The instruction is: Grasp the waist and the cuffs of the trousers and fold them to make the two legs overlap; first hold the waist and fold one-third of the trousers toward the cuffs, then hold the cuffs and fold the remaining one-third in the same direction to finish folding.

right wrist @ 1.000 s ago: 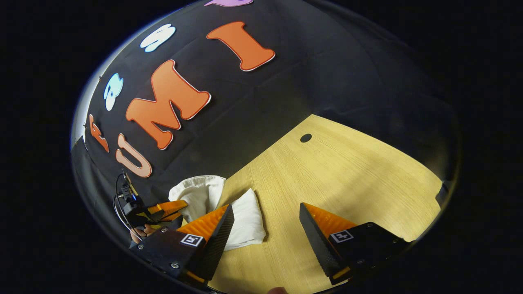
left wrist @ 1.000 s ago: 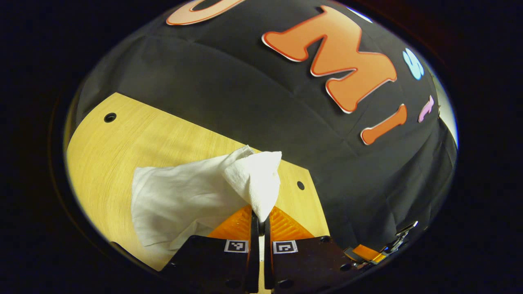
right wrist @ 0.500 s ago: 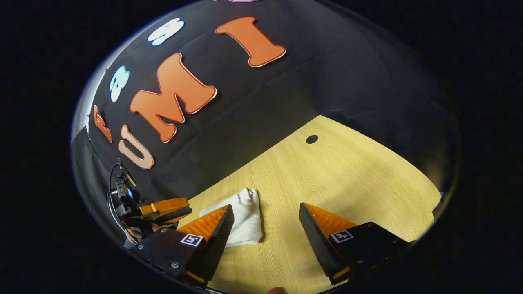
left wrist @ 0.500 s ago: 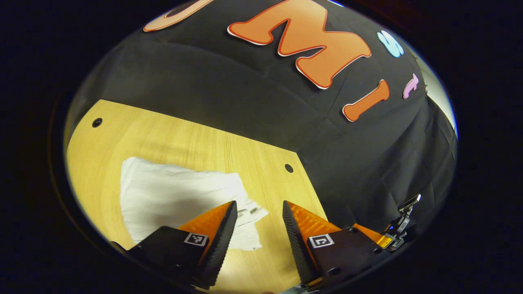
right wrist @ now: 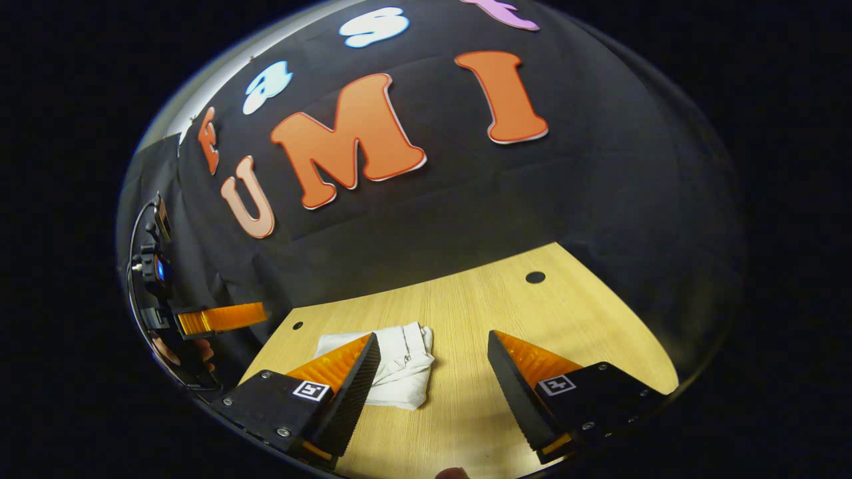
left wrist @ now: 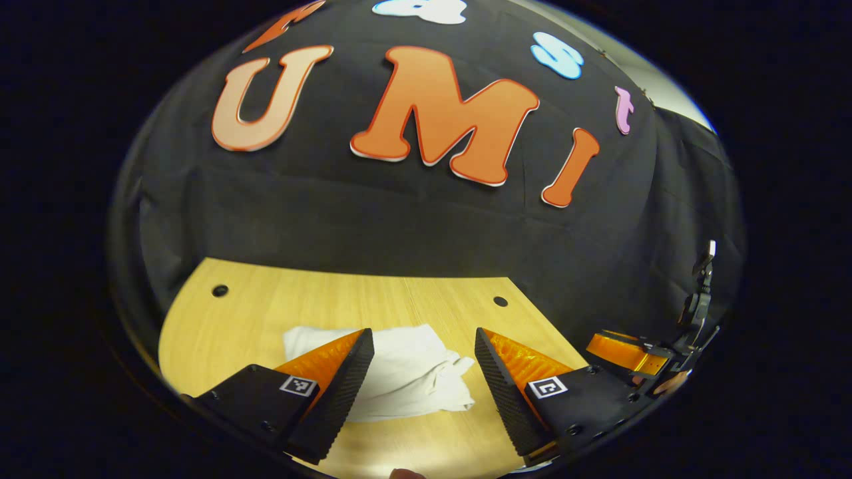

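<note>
The white trousers [left wrist: 406, 372] lie folded into a small bundle on the wooden table [left wrist: 266, 313]. My left gripper [left wrist: 421, 339] is open, held back from the bundle with nothing between its fingers. In the right gripper view the same trousers [right wrist: 403, 362] rest just beyond the left finger, and my right gripper [right wrist: 432, 342] is open and empty. The right gripper [left wrist: 626, 352] also appears at the far right of the left gripper view. The left gripper [right wrist: 213, 318] shows at the left edge of the right gripper view, with a hand under it.
The black cloth wall stands right behind the table. The tabletop has small round holes [left wrist: 500, 301] [right wrist: 534, 277] near its back corners. Bare wood lies to the right of the bundle in the right gripper view.
The left gripper let go of the trousers and opened; the lifted cloth dropped flat onto the bundle. Both grippers then drew back and tilted up, so the bundle looks smaller and farther.
</note>
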